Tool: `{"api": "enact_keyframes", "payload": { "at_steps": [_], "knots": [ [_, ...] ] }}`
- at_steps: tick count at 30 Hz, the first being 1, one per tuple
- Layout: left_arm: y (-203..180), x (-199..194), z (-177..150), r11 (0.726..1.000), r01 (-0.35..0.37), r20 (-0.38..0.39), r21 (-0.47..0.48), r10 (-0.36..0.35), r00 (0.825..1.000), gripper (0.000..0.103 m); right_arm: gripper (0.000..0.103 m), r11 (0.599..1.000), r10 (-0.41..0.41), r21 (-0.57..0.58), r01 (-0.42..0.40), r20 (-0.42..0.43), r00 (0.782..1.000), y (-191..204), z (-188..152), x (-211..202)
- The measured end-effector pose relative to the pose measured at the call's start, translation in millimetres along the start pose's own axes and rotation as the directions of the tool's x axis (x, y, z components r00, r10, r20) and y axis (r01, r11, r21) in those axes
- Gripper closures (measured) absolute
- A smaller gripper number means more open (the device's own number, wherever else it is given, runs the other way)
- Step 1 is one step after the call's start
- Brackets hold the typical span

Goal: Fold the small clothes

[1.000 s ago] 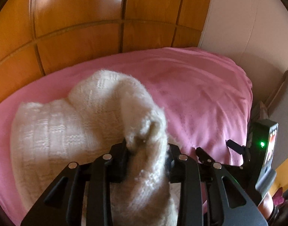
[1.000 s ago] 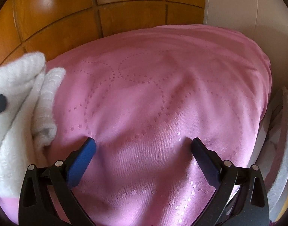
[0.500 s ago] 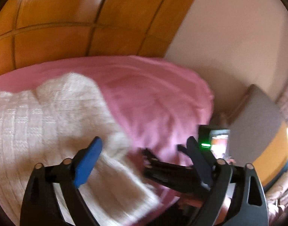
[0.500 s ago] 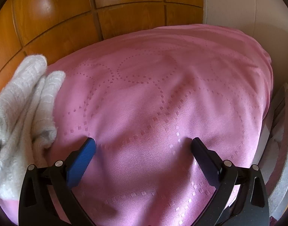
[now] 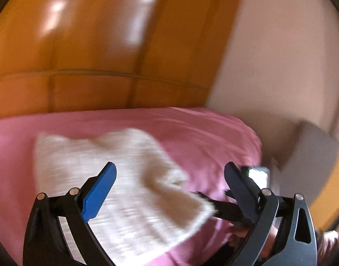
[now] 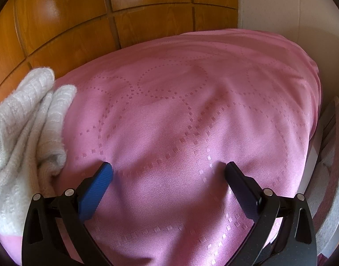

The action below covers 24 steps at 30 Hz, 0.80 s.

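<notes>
A white knitted garment (image 5: 129, 155) lies folded over on the pink bedspread (image 5: 202, 128), blurred by motion. My left gripper (image 5: 169, 168) hovers above its near part with jaws opening wide. Its pads touch nothing and the knit lies below them, free. In the right wrist view the same garment (image 6: 25, 122) sits bunched at the left edge, with two rounded ends pointing up. My right gripper (image 6: 168, 166) stands open over bare pink bedspread (image 6: 180, 110), to the right of the knit and apart from it.
Glossy orange wooden panels (image 5: 80, 44) rise behind the bed, also in the right wrist view (image 6: 58, 22). A cream wall (image 5: 280, 66) and a grey cushion (image 5: 313, 155) lie past the bed's right edge. A small lit screen (image 5: 258, 175) shows beside my left gripper's right finger.
My left gripper let go of the knit, opened wide, and drew back and up while swinging right. The knit dropped flat onto the bed. My right gripper kept still.
</notes>
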<state>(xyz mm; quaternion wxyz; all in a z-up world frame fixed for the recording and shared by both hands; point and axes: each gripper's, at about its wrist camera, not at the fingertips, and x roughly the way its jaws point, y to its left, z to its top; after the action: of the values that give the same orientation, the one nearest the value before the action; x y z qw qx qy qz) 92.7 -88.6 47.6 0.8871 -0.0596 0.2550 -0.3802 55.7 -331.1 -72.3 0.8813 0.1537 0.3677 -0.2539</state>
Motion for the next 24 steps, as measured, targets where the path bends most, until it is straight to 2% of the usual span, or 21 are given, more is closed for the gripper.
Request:
{"api": "enact_keyframes", "payload": {
  "at_steps": [2, 6, 8, 12, 14, 16, 18, 20, 21, 23, 24],
  "knots": [
    [25, -6, 0, 0.995, -0.06, 0.02, -0.074, 0.061, 0.998, 0.005, 0.003, 1.0, 0.001, 0.002, -0.001, 0.002, 1.0, -1, 0, 1],
    [73, -18, -6, 0.965, -0.18, 0.024, -0.19, 0.188, 0.982, 0.005, 0.003, 1.0, -0.003, 0.003, 0.003, 0.005, 1.0, -1, 0, 1],
    [89, -17, -13, 0.951, -0.228, 0.002, -0.209, 0.233, 0.972, 0.005, 0.003, 1.0, -0.001, 0.004, 0.001, 0.004, 1.0, -1, 1, 1],
    [112, -15, -33, 0.918, -0.335, -0.06, -0.215, 0.33, 0.942, 0.005, 0.003, 1.0, 0.015, 0.025, -0.015, -0.004, 1.0, -5, 4, -3],
    [120, -16, -40, 0.906, -0.359, -0.071, -0.224, 0.352, 0.933, 0.005, 0.003, 0.998, 0.027, 0.049, -0.027, -0.003, 1.0, -8, 7, -9],
    [126, -17, -46, 0.899, -0.368, -0.073, -0.235, 0.362, 0.929, 0.005, 0.003, 0.992, 0.078, 0.094, -0.081, 0.032, 0.996, -11, 12, -23],
    [130, -16, -49, 0.901, -0.364, -0.07, -0.237, 0.358, 0.931, 0.005, 0.003, 0.975, 0.172, 0.13, -0.181, 0.078, 0.982, -9, 18, -38],
    [129, -10, -51, 0.909, -0.352, -0.076, -0.224, 0.343, 0.936, 0.005, 0.003, 0.942, 0.3, 0.125, -0.311, 0.096, 0.949, 0, 24, -50],
    [133, -15, -52, 0.912, -0.346, -0.084, -0.219, 0.336, 0.938, 0.004, 0.003, 0.906, 0.401, 0.112, -0.409, 0.085, 0.912, 10, 27, -56],
    [134, -7, -51, 0.918, -0.333, -0.109, -0.215, 0.316, 0.942, 0.004, 0.003, 0.829, 0.546, 0.115, -0.547, 0.044, 0.837, 24, 28, -59],
    [135, -5, -52, 0.921, -0.323, -0.118, -0.219, 0.303, 0.946, 0.004, 0.004, 0.772, 0.626, 0.133, -0.622, 0.007, 0.78, 34, 26, -58]
  ]
}}
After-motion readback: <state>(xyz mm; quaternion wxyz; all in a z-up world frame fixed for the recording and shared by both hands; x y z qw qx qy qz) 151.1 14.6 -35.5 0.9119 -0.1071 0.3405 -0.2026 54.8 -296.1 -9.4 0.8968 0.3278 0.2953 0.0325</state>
